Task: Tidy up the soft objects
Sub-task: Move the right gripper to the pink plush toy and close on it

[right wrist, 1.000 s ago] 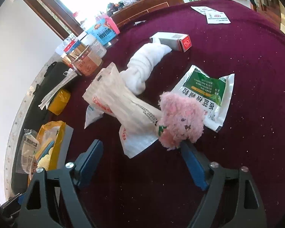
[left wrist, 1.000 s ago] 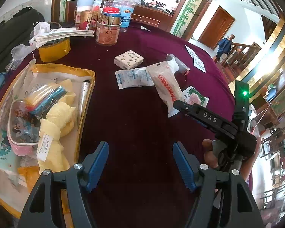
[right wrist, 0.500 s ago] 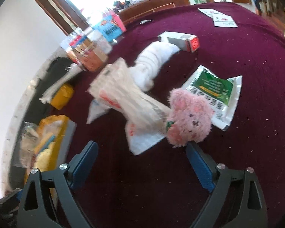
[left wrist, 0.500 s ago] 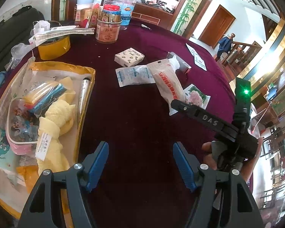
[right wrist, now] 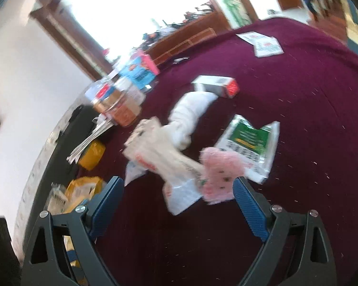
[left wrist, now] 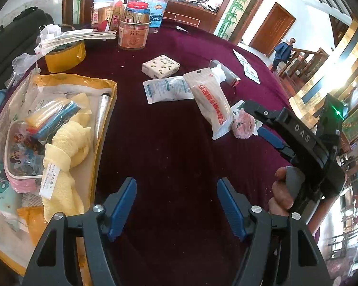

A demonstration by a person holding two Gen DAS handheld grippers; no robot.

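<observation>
Well, the round table (left wrist: 179, 157) w/ its maroon cloth takes up most of the room, and its near middle is bare cloth, plenty of space to move. At the left edge sits the yellow tray (left wrist: 107, 100), crammed: a knotted yellow towel (left wrist: 66, 147), a clear zip bag w/ blue and yellow bits (left wrist: 50, 116), a cartoon pouch (left wrist: 21, 152) and a silver tube (left wrist: 101, 114) lying along the tray's right wall. Far side, a jar of sachets (left wrist: 133, 27) stands beside a yellow tape roll (left wrist: 64, 56). Toward the right edge lies a white packet w/ red print (left wrist: 212, 104); the pink plush toy (right wrist: 220, 175) lies touching its end, half on a green-and-white sachet (right wrist: 250, 143), a rolled white cloth (right wrist: 191, 116) behind. Right gripper (right wrist: 177, 205) is spread wide, nothing pinched, one finger (right wrist: 249, 208) just beside the plush; that view is blurred. Left gripper (left wrist: 176, 208) hovers over bare cloth, spread, empty.
</observation>
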